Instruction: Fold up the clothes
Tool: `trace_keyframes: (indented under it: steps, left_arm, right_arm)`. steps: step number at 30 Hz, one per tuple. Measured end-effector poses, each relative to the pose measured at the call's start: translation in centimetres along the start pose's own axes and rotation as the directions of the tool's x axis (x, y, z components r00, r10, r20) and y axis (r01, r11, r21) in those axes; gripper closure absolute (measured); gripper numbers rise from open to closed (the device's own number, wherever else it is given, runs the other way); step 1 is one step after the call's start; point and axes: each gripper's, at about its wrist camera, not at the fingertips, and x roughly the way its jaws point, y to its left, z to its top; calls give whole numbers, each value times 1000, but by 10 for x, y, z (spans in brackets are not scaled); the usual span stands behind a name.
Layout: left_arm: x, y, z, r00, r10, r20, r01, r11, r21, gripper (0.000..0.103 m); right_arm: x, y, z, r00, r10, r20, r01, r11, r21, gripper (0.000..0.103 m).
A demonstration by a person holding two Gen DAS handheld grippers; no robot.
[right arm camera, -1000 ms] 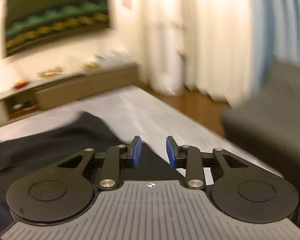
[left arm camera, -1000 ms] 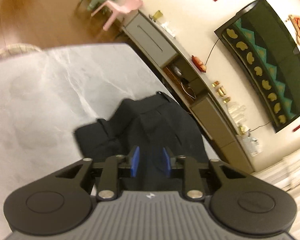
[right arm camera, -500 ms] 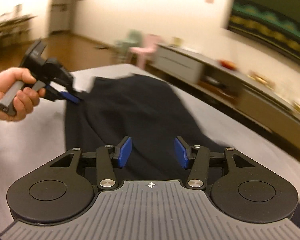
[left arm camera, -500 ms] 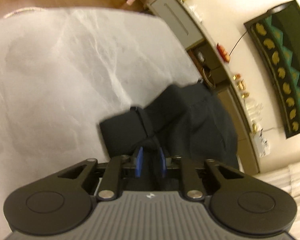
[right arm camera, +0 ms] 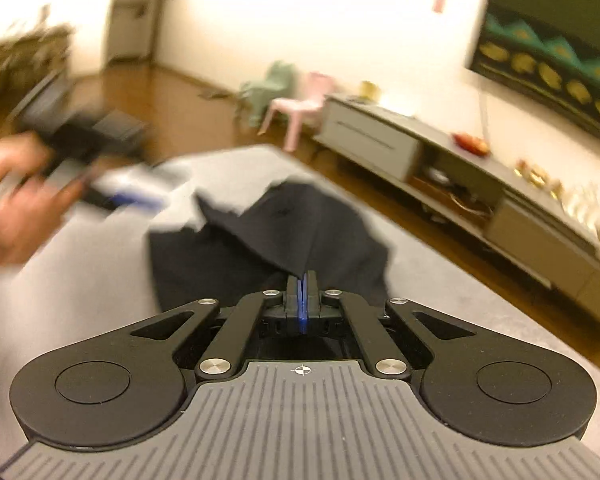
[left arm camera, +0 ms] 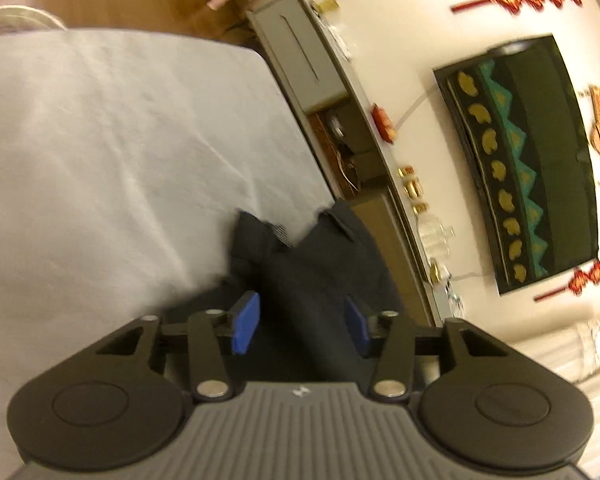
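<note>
A fold of the dark garment (right arm camera: 284, 224) is pinched by the right hand-held gripper (right arm camera: 302, 286); the left hand-held gripper (left arm camera: 300, 322) is spread above it. If the fold is pulled hard, the cloth could be dragged off the surface (left arm camera: 100, 160) edge beside the garment.

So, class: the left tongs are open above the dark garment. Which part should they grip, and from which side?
Probably the loose flap at the far left corner of the dark garment, approached from the bare table side. That edge sticks out onto the sheet, so one finger can slide under. The right tongs already pinch the near edge.
</note>
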Motion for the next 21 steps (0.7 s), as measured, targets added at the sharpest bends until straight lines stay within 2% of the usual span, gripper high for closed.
trace_keyframes:
  steps: [1, 3, 5, 8, 9, 10, 12, 13, 14, 16, 18, 19, 21]
  left_arm:
    - [5, -4, -6, 1000, 7, -16, -7, 1000, 11, 40]
    - [18, -12, -15, 998, 39, -52, -36, 998, 45, 40]
    - [30, -13, -24, 992, 101, -73, -96, 993, 71, 42]
    - [42, -5, -32, 980, 182, -80, -176, 982, 73, 50]
    - [43, -3, -32, 979, 187, -80, -180, 980, 83, 63]
    - [45, -1, -31, 978, 192, -80, -184, 978, 94, 99]
    - [39, 1, -27, 981, 185, -64, -179, 979, 98, 102]
    - [34, 2, -24, 983, 178, -51, -172, 981, 94, 102]
    - [28, 3, -22, 985, 170, -38, -166, 982, 91, 102]
    - [17, 4, -16, 988, 154, -12, -153, 985, 85, 102]
    - [6, 5, -10, 990, 139, 14, -139, 987, 80, 102]
    - [1, 6, -7, 991, 131, 27, -133, 988, 77, 102]
    - [3, 8, -7, 990, 142, 16, -143, 987, 73, 102]
  right_arm:
    - [0, 13, -10, 1000, 4, -18, -5, 999, -34, 103]
    - [5, 32, -26, 999, -16, -39, 12, 996, -88, 103]
    - [12, 47, -39, 998, -33, -54, 27, 993, -114, 103]
    - [10, 46, -47, 998, -21, -62, 17, 998, -64, 103]
    - [6, 42, -48, 998, -9, -63, 7, 999, -33, 103]
    - [2, 38, -50, 998, 3, -63, -3, 1000, -1, 100]
    - [-5, 30, -52, 998, 28, -62, -24, 998, 62, 84]
    - [-8, 26, -54, 997, 40, -61, -34, 995, 94, 69]
    - [-14, 19, -57, 997, 51, -59, -43, 990, 136, 64]
    - [-44, -25, -83, 997, 66, -51, -46, 944, 326, 60]
    - [-75, -79, -118, 998, 10, -63, 23, 865, 502, 56]
    - [-90, -108, -140, 995, -43, -88, 86, 807, 584, 55]
    - [-119, -165, -185, 979, -137, -153, 206, 658, 724, 55]
